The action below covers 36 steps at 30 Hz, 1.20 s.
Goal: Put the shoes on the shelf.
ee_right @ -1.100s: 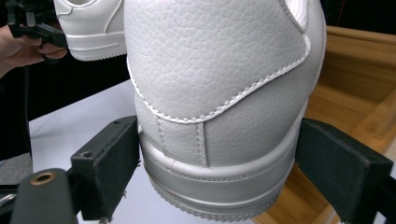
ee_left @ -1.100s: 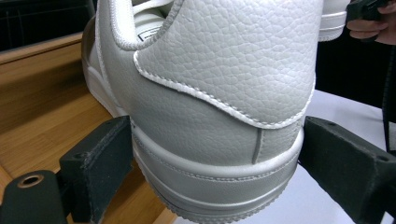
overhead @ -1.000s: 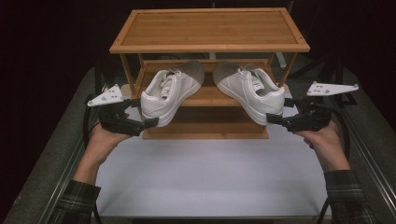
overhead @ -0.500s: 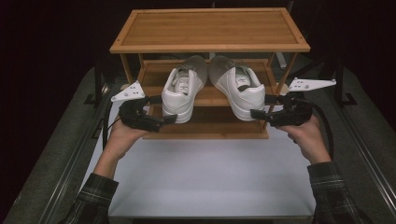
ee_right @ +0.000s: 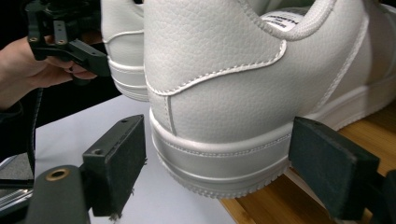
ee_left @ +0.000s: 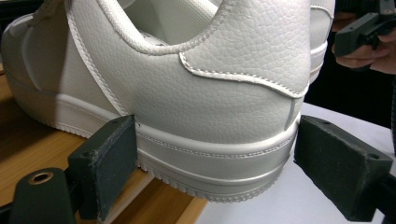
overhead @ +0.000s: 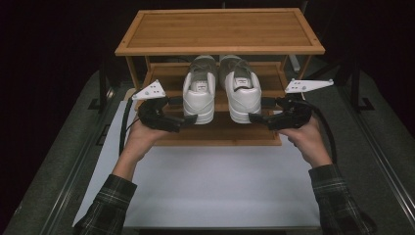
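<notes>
Two white sneakers stand side by side on the middle shelf (overhead: 169,78) of a wooden rack (overhead: 220,29), heels toward me and past the shelf's front edge. My left gripper (overhead: 188,119) comes in from the left and is shut on the heel of the left sneaker (overhead: 199,93). In the left gripper view both pads press the sole rim of that sneaker (ee_left: 210,93). My right gripper (overhead: 254,117) holds the heel of the right sneaker (overhead: 242,93). Its jaws have just been closing on that heel (ee_right: 219,93), which sits between the pads.
A white mat (overhead: 210,181) covers the table in front of the rack. Dark metal rails (overhead: 73,171) run along both table sides. The rack's top board is bare, and a lower shelf (overhead: 220,134) lies under the shoes' heels.
Both sneakers have swung from toes-together, heels-apart to parallel. The two grippers have moved inward toward each other with the heels.
</notes>
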Available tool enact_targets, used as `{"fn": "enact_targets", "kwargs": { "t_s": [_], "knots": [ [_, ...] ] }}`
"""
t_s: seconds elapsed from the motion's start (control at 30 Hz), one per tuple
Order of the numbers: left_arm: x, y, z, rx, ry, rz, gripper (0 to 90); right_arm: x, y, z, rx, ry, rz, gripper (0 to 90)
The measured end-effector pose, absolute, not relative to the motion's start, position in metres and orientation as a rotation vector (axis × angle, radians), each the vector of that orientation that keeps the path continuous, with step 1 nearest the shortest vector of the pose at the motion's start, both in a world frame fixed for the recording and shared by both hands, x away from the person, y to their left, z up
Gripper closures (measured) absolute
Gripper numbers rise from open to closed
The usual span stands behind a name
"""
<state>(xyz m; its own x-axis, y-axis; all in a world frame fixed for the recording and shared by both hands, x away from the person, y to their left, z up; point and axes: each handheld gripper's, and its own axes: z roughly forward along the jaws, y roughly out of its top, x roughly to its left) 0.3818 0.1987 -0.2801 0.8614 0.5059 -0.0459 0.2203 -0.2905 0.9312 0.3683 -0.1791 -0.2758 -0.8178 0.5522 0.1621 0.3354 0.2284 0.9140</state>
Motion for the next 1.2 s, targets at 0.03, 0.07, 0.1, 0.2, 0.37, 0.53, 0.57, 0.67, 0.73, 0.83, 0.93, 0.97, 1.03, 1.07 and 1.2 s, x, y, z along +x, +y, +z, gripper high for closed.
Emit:
{"fn": "enact_targets", "kwargs": {
  "t_s": [0.03, 0.07, 0.1, 0.2, 0.37, 0.53, 0.57, 0.67, 0.73, 0.83, 0.93, 0.97, 1.03, 1.07, 1.2],
  "knots": [
    [0.383, 0.198, -0.280, 1.877, 0.543, 0.307, 13.3, 0.369, -0.178, -0.276, 0.841, 2.297, 1.634, 21.8],
    [0.384, 0.197, -0.280, 1.875, 0.544, 0.305, 13.3, 0.369, -0.177, -0.276, 0.840, 2.296, 1.640, 22.4],
    [0.385, 0.197, -0.280, 1.874, 0.546, 0.305, 13.3, 0.370, -0.176, -0.277, 0.838, 2.294, 1.655, 22.7],
    [0.386, 0.195, -0.279, 1.874, 0.543, 0.304, 13.2, 0.371, -0.172, -0.277, 0.832, 2.292, 1.659, 23.0],
    [0.387, 0.194, -0.279, 1.876, 0.545, 0.306, 13.2, 0.372, -0.164, -0.276, 0.814, 2.306, 1.663, 23.9],
    [0.386, 0.191, -0.280, 1.873, 0.559, 0.313, 13.4, 0.370, -0.154, -0.276, 0.794, 2.309, 1.648, 22.7],
    [0.386, 0.191, -0.281, 1.873, 0.558, 0.313, 13.5, 0.370, -0.154, -0.276, 0.795, 2.312, 1.647, 22.8],
    [0.385, 0.194, -0.280, 1.884, 0.552, 0.312, 14.2, 0.370, -0.157, -0.277, 0.800, 2.321, 1.653, 23.4],
    [0.384, 0.197, -0.279, 1.886, 0.554, 0.316, 14.5, 0.370, -0.158, -0.277, 0.801, 2.325, 1.643, 23.3],
    [0.382, 0.205, -0.277, 1.890, 0.561, 0.318, 14.4, 0.369, -0.163, -0.277, 0.810, 2.318, 1.639, 23.3],
    [0.380, 0.213, -0.275, 1.896, 0.568, 0.326, 14.4, 0.367, -0.170, -0.276, 0.824, 2.306, 1.638, 23.1],
    [0.379, 0.215, -0.275, 1.898, 0.564, 0.331, 14.4, 0.366, -0.172, -0.276, 0.827, 2.304, 1.634, 22.4],
    [0.376, 0.220, -0.274, 1.902, 0.569, 0.335, 14.3, 0.365, -0.176, -0.276, 0.835, 2.304, 1.612, 21.3],
    [0.374, 0.223, -0.274, 1.909, 0.573, 0.339, 14.4, 0.364, -0.178, -0.276, 0.838, 2.307, 1.600, 20.6],
    [0.367, 0.235, -0.274, 1.922, 0.586, 0.352, 14.3, 0.358, -0.187, -0.275, 0.856, 2.307, 1.552, 18.7]
  ]
}}
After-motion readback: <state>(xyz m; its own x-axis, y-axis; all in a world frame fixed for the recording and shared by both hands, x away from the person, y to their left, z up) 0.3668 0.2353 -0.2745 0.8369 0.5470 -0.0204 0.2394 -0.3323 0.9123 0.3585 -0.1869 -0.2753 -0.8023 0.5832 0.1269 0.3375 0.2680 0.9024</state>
